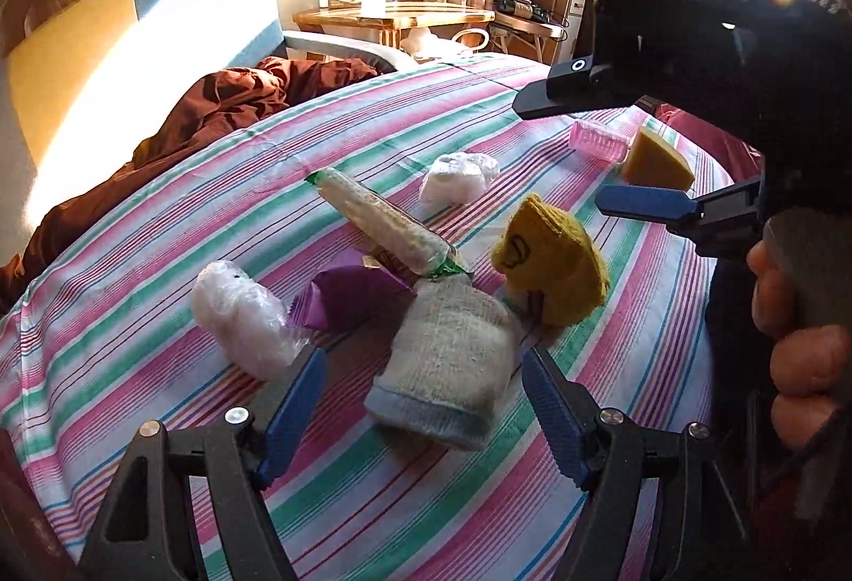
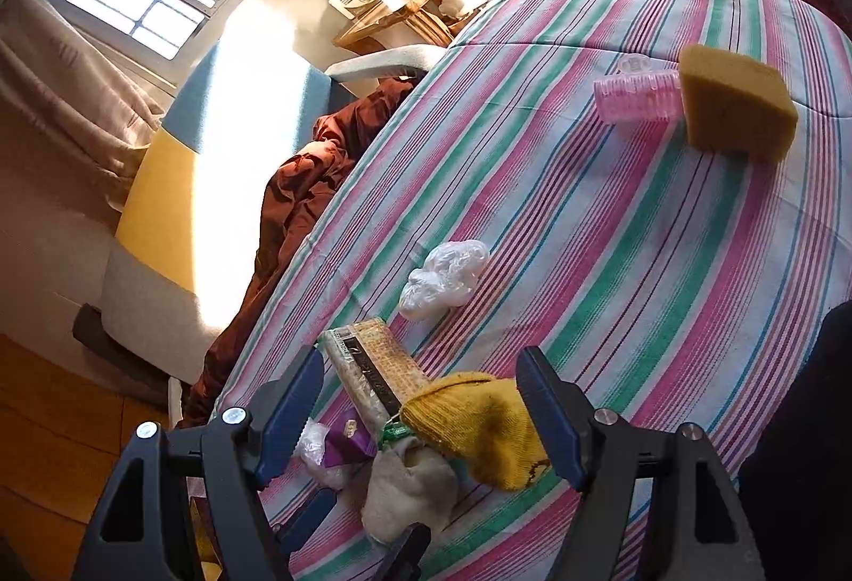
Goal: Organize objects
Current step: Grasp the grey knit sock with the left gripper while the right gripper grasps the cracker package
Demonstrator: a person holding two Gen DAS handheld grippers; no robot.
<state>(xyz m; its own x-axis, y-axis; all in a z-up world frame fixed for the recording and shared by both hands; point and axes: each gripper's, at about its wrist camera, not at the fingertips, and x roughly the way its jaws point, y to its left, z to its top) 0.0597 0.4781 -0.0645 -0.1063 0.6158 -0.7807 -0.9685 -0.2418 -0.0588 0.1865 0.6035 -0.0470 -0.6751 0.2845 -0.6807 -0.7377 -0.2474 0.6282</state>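
right, i have both claws over the striped bedsheet point(image 1: 532, 501), and both stand apart, gripping nothing. the left gripper point(image 1: 426, 378) has its blue pads spread to either side of a pale grey sock point(image 1: 452, 368) that lies in the gap between them, and neither pad presses on it as far as i can see; its left fingertip point(image 1: 298, 400) sits right by a bubble-wrap bundle point(image 1: 245, 320), though i cannot tell if they touch. just past that sock, a purple packet point(image 1: 341, 299) lies ahead to the left, and a long wafer packet point(image 1: 383, 224) leans across the pile with its green end on the sock. the yellow knit sock point(image 1: 554, 261) stands ahead and to the right of this claw. the right gripper point(image 2: 420, 400) hangs with its jaws wide on both sides of the same yellow knit sock point(image 2: 484, 426); the right fingertip point(image 2: 543, 410) is very close to the knit, but contact i cannot judge. well ahead of it lies a crumpled clear plastic bag point(image 2: 444, 277), and far beyond, up to the right, a pink ribbed container point(image 2: 639, 96) rests against a tan sponge point(image 2: 737, 104). my right hand point(image 1: 799, 314) shows at the left view's right edge.
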